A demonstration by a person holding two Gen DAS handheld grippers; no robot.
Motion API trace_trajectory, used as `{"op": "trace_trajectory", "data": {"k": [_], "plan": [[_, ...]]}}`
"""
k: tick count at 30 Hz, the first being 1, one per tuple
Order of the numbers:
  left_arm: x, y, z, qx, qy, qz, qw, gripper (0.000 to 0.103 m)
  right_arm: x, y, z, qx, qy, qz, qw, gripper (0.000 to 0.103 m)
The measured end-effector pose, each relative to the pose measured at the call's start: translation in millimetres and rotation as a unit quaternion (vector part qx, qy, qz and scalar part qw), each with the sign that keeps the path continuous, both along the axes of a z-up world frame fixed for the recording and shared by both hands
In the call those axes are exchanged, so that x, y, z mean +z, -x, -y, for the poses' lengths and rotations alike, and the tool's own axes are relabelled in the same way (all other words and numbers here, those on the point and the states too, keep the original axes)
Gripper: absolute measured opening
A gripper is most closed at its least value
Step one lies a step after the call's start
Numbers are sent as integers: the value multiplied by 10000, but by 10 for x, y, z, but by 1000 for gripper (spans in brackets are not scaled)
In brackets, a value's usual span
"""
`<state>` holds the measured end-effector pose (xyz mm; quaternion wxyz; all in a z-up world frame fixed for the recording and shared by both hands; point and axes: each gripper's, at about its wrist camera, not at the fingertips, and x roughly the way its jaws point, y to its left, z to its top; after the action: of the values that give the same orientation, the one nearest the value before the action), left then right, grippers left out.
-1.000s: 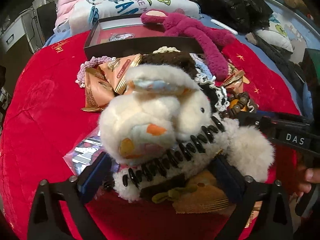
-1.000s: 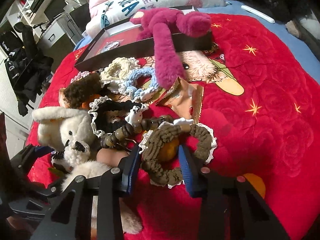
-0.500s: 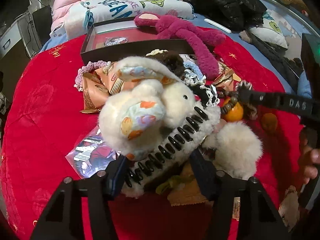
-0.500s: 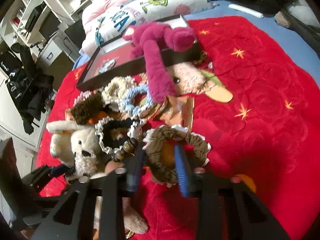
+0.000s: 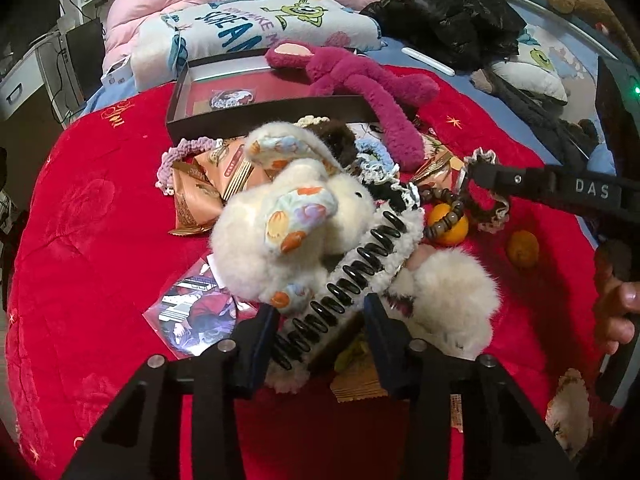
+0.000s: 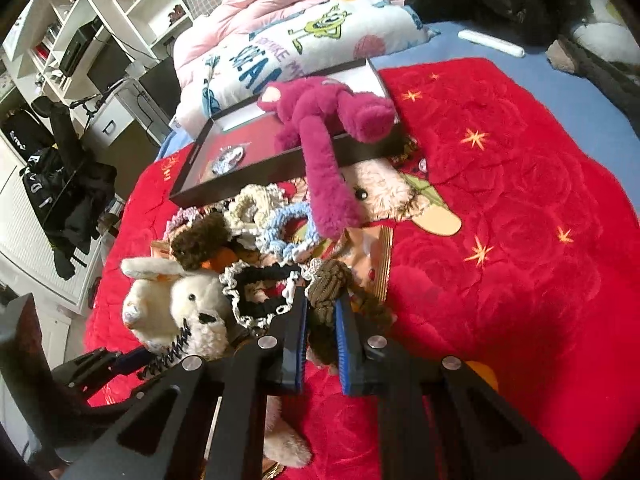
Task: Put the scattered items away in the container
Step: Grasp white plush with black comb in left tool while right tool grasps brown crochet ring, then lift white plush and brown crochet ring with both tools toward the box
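Note:
My left gripper [image 5: 320,328] is shut on a cream plush rabbit [image 5: 288,220] with a black coil spring [image 5: 348,280] along its body, lifted above the red blanket. My right gripper [image 6: 322,312] is shut on a brown crocheted scrunchie [image 6: 332,280] and holds it up; it also shows in the left wrist view [image 5: 486,204]. The dark shallow box [image 5: 264,112] lies beyond the pile, with a badge inside and a magenta plush bear [image 5: 360,76] draped over its near wall. The rabbit also shows in the right wrist view [image 6: 180,304].
Several scrunchies [image 6: 288,224], snack packets [image 5: 200,196], a bead bracelet [image 5: 444,208], two oranges [image 5: 522,248] and a printed card [image 5: 196,316] lie on the red blanket [image 6: 500,240]. Pillows and a black jacket [image 5: 448,8] sit behind the box.
Both grippers closed on their items and lifted them. The left raised the rabbit off the pile; the right pinched the brown scrunchie and pulled it up, uncovering an orange.

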<state>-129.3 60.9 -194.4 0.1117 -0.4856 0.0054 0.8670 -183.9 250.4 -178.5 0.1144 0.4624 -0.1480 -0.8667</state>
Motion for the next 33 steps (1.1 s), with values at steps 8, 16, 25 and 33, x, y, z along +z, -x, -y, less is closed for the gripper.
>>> {"op": "trace_trajectory", "data": {"k": [8, 16, 25, 33], "plan": [[303, -105, 13, -88, -135, -325, 9993, 43, 121, -14, -33, -3, 170, -117, 9998, 14], [563, -117, 85, -19, -256, -692, 9973, 43, 210, -29, -34, 11, 264, -207, 9994, 14], [698, -108, 210, 223, -336, -862, 9955, 43, 386, -91, 101, 198, 106, -465, 9987, 14], [679, -96, 207, 211, -327, -838, 9957, 43, 449, -127, 215, 358, 17, -550, 9978, 14]]}}
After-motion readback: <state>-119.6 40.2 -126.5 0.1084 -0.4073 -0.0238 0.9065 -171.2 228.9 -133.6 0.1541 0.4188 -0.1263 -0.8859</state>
